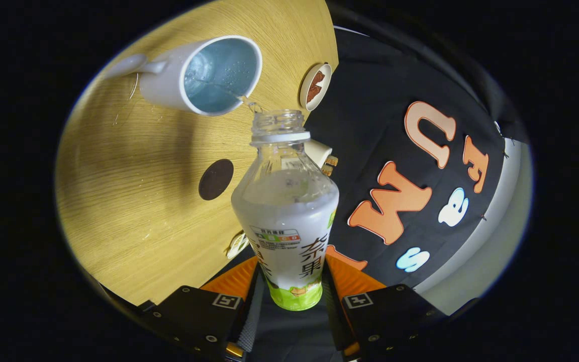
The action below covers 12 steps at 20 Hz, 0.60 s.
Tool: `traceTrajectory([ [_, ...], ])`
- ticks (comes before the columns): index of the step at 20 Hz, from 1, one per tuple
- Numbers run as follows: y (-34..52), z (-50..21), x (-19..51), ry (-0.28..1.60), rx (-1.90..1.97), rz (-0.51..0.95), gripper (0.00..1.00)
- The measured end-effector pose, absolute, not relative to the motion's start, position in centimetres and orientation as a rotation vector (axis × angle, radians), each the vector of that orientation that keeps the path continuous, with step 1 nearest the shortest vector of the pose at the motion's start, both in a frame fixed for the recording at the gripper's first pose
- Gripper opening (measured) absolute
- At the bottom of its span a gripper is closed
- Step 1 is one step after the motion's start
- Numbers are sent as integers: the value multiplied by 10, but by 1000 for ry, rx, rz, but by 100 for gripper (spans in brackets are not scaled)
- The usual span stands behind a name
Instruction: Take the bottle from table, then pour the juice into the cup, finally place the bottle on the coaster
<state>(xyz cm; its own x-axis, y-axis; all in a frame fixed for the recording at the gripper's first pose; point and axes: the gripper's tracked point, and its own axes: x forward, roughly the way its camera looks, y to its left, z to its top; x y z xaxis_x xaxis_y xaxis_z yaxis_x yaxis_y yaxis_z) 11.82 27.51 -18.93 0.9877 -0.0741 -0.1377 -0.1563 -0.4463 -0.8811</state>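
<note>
Bottle (285, 211) pours into cup (204, 75); coaster (215, 179) beside.

A: Which parts of the bottle (286, 211) are hidden?

B: Its base sits low between the fingers (236, 281) of the gripper (289, 296), which press on its sides and cover them there. The label print is too small to read.

A: And beyond the bottle?

B: A white object (318, 152) with brassy bits just behind the bottle's shoulder is mostly covered; I cannot tell what it is. Another small thing (237, 245) beside the bottle's lower left is partly hidden too.

A: The cup (204, 75)?

B: Its bottom faces away.
</note>
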Motion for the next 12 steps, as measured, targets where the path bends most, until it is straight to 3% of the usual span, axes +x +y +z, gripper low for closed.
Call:
traceTrajectory([
  [12,291,-175,119,112,-2126,83,59],
])
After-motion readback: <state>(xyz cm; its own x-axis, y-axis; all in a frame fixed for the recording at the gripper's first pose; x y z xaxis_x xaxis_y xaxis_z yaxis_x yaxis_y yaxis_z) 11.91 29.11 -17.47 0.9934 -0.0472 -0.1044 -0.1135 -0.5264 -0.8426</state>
